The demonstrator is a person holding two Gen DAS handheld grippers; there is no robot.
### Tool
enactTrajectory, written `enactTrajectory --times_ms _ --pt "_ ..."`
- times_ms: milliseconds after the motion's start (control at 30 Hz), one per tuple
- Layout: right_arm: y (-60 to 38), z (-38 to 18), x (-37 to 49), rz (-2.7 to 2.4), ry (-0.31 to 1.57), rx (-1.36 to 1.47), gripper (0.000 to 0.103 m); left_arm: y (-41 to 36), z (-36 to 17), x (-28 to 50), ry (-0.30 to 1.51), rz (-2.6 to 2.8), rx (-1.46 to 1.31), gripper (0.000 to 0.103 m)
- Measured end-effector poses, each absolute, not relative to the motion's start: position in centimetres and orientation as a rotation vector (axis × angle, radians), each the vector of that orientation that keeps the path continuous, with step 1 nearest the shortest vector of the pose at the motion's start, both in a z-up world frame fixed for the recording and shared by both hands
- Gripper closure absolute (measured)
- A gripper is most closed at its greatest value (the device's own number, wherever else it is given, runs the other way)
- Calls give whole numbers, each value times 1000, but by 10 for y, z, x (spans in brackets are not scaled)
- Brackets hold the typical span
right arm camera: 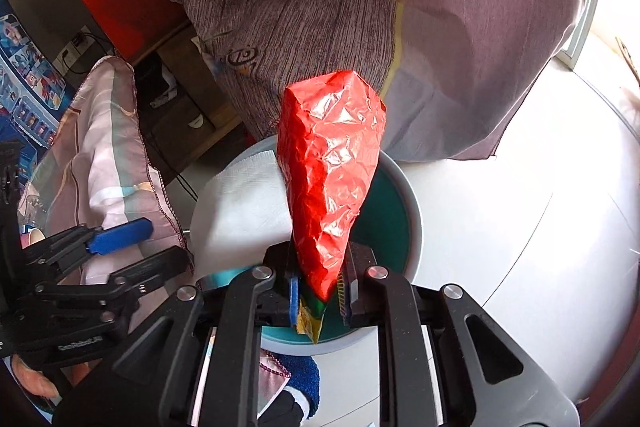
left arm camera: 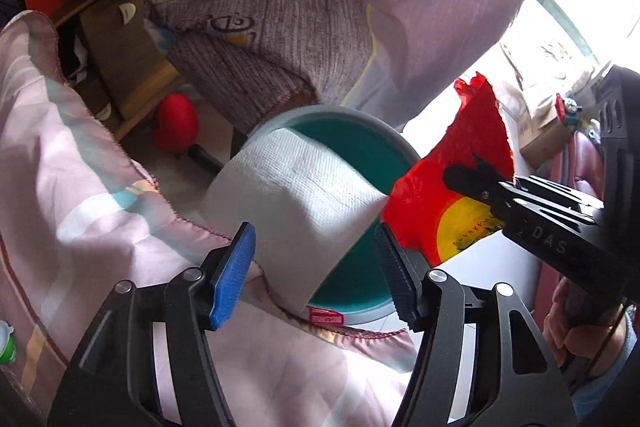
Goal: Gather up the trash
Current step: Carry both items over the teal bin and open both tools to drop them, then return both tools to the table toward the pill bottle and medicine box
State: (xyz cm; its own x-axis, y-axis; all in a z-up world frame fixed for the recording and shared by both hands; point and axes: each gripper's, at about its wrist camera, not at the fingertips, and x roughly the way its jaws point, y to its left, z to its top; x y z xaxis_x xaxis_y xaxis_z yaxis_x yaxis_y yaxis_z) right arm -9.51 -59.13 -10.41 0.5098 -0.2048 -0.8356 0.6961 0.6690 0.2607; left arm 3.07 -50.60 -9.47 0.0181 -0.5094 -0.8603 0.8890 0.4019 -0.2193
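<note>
Over the teal bin (right arm camera: 404,227), right gripper (right arm camera: 320,291) clamping a red wrapper (right arm camera: 332,171), left gripper (left arm camera: 316,267) spread wide above white tissue (left arm camera: 296,187) draped on the bin's rim

Strong daylight floods in from beyond and to the right of the fingers (left arm camera: 394,269), burning the upper right of the left wrist view to blank white. In the right wrist view the white surface (right arm camera: 520,227) right of the fingers glares, and the red wrapper (right arm camera: 332,183) carries bright crinkled highlights. Fisheye bending curves both frames, with dark vignetted corners. Nearby cloth looks soft.
</note>
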Motion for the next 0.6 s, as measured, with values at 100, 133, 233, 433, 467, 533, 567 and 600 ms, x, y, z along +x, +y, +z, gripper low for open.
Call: enactTrajectory --times_ms 100,133,233,433,467,533,567,600 --pt "-590 -104 -91 -583 877 630 57 -495 -87 33 1048 -1118 441 30" --pt "-589 -103 -90 -585 876 622 50 -491 -84 35 1041 -1112 437 28" --pt "-587 -102 -91 -590 872 623 41 -479 -75 36 1021 -1098 425 21" --pt "-580 -96 -96 -598 868 621 28 -458 -67 40 1016 -1063 412 17" --pt "-578 -95 -97 -597 870 620 27 -453 -65 41 1014 -1059 409 17" --pt "-573 -90 -98 -595 871 616 26 -446 -62 41 1007 -1050 403 16" --pt "-569 -88 -99 -593 868 611 26 -439 -58 41 1000 -1044 397 16" --pt "-567 -86 -99 -591 866 607 26 -433 -56 41 995 -1039 393 15"
